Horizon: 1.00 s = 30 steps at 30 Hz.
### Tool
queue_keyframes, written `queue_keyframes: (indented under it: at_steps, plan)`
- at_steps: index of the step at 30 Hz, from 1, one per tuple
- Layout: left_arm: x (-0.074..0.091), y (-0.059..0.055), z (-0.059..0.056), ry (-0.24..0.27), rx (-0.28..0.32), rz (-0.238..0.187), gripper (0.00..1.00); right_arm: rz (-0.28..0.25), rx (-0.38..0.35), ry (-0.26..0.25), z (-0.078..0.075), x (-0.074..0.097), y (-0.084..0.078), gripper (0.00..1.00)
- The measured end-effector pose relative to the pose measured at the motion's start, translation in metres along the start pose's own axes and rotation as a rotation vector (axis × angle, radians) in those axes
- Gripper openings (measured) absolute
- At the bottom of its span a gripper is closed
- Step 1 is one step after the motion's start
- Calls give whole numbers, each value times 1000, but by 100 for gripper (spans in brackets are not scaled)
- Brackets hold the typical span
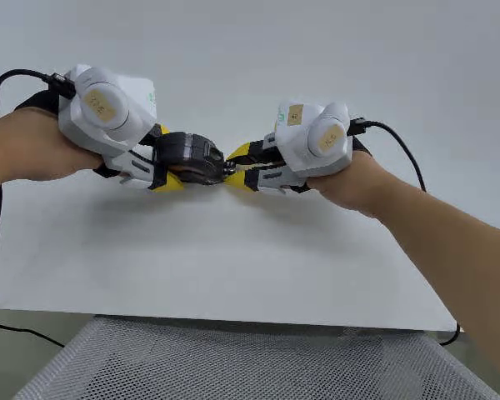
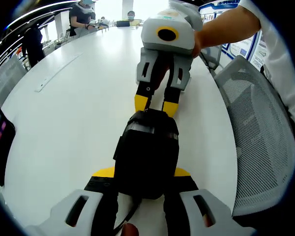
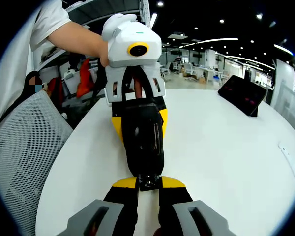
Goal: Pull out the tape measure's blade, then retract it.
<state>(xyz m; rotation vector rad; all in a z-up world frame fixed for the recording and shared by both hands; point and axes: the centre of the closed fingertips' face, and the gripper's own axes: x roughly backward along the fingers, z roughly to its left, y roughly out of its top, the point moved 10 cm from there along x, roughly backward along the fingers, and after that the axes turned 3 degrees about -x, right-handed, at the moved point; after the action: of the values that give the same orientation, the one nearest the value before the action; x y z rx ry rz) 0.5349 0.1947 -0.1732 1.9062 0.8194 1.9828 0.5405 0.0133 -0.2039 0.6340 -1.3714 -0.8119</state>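
Over the table (image 1: pixel 233 267), left tongs (image 1: pixel 167 157) clamp the tape measure (image 1: pixel 196 158), right tongs (image 1: pixel 236 166) its obscured hook (image 3: pixel 148 182).

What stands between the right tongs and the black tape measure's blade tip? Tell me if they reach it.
Probably yes: nothing intervenes. The right tongs appear closed on the small metal blade tip; the left tongs hold the black tape measure.

grey mesh chair (image 1: pixel 233 367) beside a long white table (image 1: pixel 233 267) under ceiling lights (image 3: pixel 221 21).
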Motion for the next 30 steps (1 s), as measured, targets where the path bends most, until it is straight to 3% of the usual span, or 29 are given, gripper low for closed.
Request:
queue_keyframes:
  at_steps: [10, 14, 30]
  plan:
    - [0, 0, 0, 1, -17, 12, 30, 11, 29, -5, 0, 1, 0, 11]
    - [0, -1, 0, 9, -51, 9, 30, 26, 46, 0, 1, 1, 1, 11]
    - [1, -1, 0, 0, -45, 4, 30, 28, 51, 2, 0, 9, 0, 11]
